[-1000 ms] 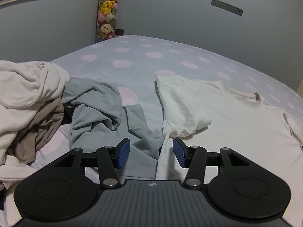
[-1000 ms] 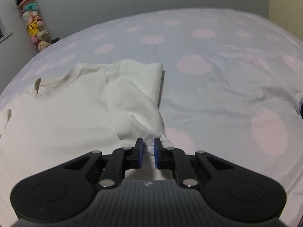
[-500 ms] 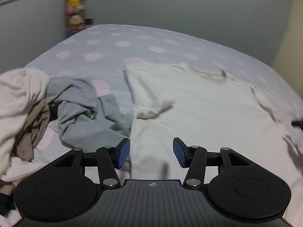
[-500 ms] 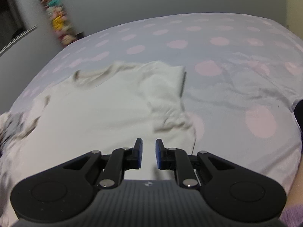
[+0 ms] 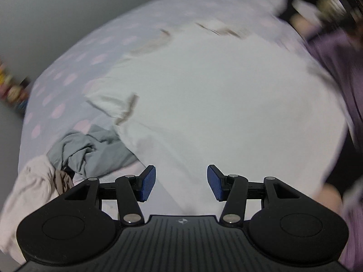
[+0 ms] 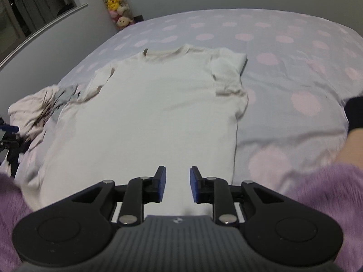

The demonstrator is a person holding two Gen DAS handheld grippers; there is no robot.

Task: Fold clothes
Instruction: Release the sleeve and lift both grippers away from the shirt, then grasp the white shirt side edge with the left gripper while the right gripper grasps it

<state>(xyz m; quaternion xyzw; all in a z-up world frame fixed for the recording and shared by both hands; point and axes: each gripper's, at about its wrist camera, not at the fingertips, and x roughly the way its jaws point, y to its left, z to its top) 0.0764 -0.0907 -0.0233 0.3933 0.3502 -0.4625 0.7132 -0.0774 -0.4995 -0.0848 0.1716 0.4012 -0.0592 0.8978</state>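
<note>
A white T-shirt (image 6: 163,113) lies spread on the bed, collar at the far end and both sleeves folded in over its body. The left wrist view shows the same T-shirt (image 5: 215,104), blurred by motion. My left gripper (image 5: 181,182) hangs open above the shirt's lower left part with nothing between its blue pads. My right gripper (image 6: 177,187) hovers over the shirt's near hem; its jaws are opening and nothing is between them.
A grey garment (image 5: 90,149) and a pale pink pile (image 5: 29,192) lie bunched left of the shirt. The bed sheet (image 6: 295,72) is lilac with pink dots. Purple sleeves (image 6: 329,190) frame the near edge. Plush toys (image 6: 115,2) stand in the far corner.
Both grippers have pulled back and up from the sleeves toward the shirt's near end. The left view has rolled and blurred. The right jaws have widened and no longer touch the sleeve.
</note>
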